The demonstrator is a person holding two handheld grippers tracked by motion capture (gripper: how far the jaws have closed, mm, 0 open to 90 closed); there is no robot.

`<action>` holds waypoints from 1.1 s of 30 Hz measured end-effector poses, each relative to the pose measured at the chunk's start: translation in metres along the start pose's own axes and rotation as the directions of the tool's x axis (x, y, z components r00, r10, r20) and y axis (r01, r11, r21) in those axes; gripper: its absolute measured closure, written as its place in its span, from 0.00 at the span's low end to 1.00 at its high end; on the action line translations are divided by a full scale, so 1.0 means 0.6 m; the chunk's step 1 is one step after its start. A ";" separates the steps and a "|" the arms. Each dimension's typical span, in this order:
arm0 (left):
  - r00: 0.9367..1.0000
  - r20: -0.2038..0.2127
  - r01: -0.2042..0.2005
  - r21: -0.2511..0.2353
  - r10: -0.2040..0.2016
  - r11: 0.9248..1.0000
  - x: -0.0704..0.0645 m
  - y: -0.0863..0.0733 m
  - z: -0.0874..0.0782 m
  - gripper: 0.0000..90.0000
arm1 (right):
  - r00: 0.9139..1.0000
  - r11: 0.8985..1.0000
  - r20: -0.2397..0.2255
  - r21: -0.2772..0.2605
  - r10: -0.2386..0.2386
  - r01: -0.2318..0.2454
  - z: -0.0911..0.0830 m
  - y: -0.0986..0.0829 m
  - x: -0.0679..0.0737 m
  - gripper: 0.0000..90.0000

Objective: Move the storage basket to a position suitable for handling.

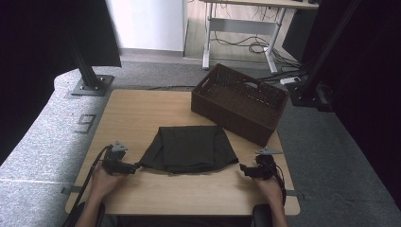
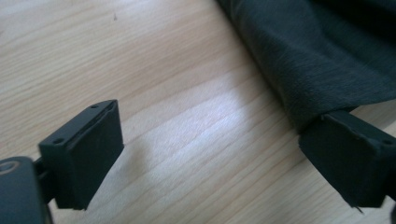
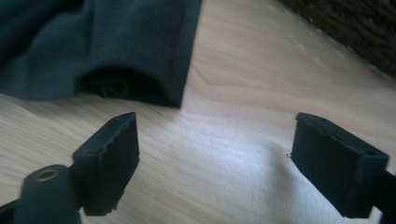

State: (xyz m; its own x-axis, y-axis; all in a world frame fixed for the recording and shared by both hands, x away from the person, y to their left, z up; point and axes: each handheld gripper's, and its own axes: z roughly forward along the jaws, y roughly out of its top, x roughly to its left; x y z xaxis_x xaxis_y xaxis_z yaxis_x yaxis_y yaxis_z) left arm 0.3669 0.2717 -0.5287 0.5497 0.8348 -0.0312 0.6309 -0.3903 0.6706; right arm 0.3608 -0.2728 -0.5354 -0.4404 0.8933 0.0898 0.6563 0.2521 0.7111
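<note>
From above, a dark folded cloth [image 1: 189, 149] lay mid-way on a pale wooden table [image 1: 137, 111] beside a brown woven basket [image 1: 239, 101], over grey carpet [image 1: 42, 127]; the left gripper [image 2: 210, 154] gaped wide at its corner, and the right gripper [image 3: 231, 163] stood equally wide nearby.

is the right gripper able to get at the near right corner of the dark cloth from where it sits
Probably yes. The right gripper is open, low over the table, with bare wood between its jaws and the dark cloth. The basket stands off to the side.
</note>
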 end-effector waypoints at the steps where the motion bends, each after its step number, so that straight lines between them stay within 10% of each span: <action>1: 1.000 0.000 0.000 0.000 0.000 1.000 0.000 0.000 0.000 0.09 | 1.000 1.000 0.000 0.000 0.000 0.000 0.000 0.000 0.000 0.18; 16: 0.992 -0.030 -0.124 -0.024 0.123 0.992 -0.018 0.090 -0.019 0.19 | 0.996 0.997 -0.039 -0.012 -0.076 0.075 0.025 0.084 0.026 0.33; 33: 0.999 -0.012 -0.031 -0.072 0.031 0.997 0.026 0.059 -0.080 0.20 | 0.995 0.995 -0.027 0.010 -0.099 0.099 0.045 0.107 0.022 0.31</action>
State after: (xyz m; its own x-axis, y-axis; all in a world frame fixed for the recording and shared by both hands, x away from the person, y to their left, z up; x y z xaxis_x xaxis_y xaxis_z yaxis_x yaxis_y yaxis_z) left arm 0.3714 0.2896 -0.4700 0.5618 0.8272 -0.0016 0.5726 -0.3875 0.7225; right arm 0.4138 -0.2347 -0.5076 -0.5194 0.8537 0.0374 0.6151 0.3431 0.7098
